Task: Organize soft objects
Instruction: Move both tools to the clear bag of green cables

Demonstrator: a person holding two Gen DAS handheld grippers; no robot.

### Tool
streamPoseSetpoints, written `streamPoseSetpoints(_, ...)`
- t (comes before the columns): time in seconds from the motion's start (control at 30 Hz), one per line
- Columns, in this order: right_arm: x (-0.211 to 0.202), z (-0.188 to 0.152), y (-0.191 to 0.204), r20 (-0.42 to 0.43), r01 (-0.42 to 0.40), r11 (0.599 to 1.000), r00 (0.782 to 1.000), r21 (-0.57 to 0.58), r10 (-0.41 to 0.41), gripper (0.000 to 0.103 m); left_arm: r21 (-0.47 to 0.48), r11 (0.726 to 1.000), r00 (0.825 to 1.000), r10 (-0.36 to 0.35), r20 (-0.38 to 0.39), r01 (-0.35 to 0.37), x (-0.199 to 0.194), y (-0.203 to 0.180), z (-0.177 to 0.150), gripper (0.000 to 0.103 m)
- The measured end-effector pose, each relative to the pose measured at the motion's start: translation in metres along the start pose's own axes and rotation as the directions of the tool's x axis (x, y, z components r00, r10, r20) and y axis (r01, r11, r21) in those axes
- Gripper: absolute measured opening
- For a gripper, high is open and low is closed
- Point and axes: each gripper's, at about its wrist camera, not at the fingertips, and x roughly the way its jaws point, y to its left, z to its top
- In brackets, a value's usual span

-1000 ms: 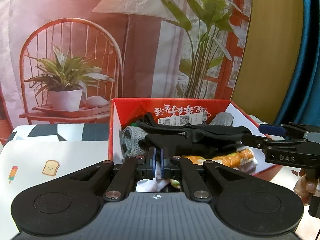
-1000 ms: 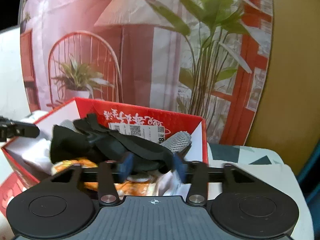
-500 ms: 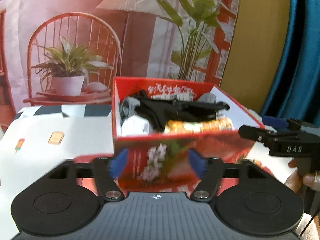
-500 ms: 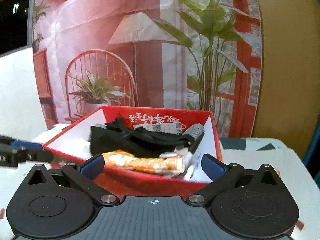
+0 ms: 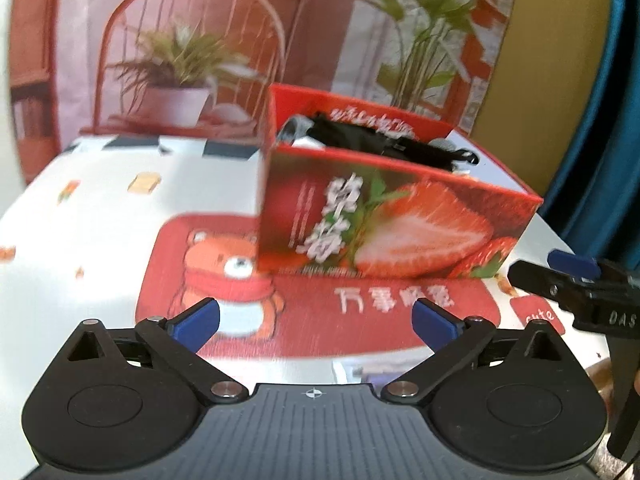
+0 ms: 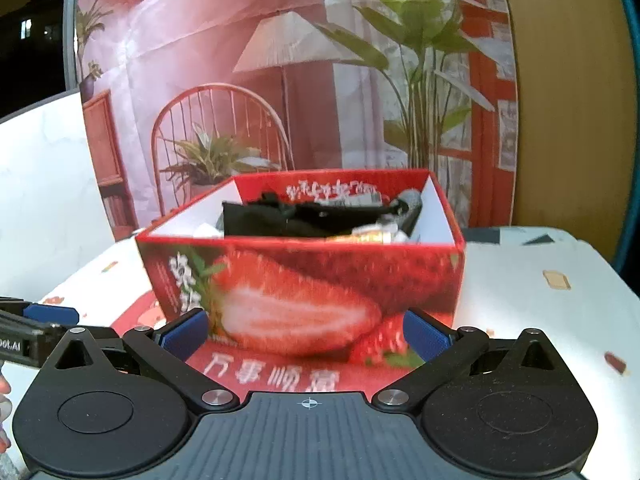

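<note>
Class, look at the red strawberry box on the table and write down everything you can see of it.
The red strawberry box is an open-topped rectangular carton, seemingly glossy card, red outside and white inside, with a halved strawberry and white characters on its front. It stands upright on a red bear mat. Soft things fill it: a black cloth on top, something grey at the back, an orange-patterned piece near the front. Neither claw touches it.

Strawberry box (image 6: 304, 280) beyond spread, empty fingers (image 6: 424, 336)
</note>
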Motion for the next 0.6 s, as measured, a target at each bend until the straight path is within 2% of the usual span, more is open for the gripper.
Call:
streamPoseSetpoints(0.2,-0.004,-0.029,0.01,-0.053,0.04,0.999,0.998,-0.023,-0.041,0.103,0.008,1.0,0.999,0.019,-0.038,-0.019,-0.001,-0.002,-0.023,0.103)
streamPoseSetpoints(0.43,-0.004,-0.062,0.022,-0.146,0.034,0.997,0.988,-0.062,-0.043,0.103,0.055,0.998,0.992,0.021,-0.125,-0.014,0.003,-0.011,-0.053,0.103)
streamPoseSetpoints(0.6,-0.006,-0.076,0.025,-0.196,0.007,0.998,0.98,-0.064,-0.019,0.103,0.063,0.998,0.992,0.021,-0.126,-0.013,-0.001,-0.01,-0.062,0.103)
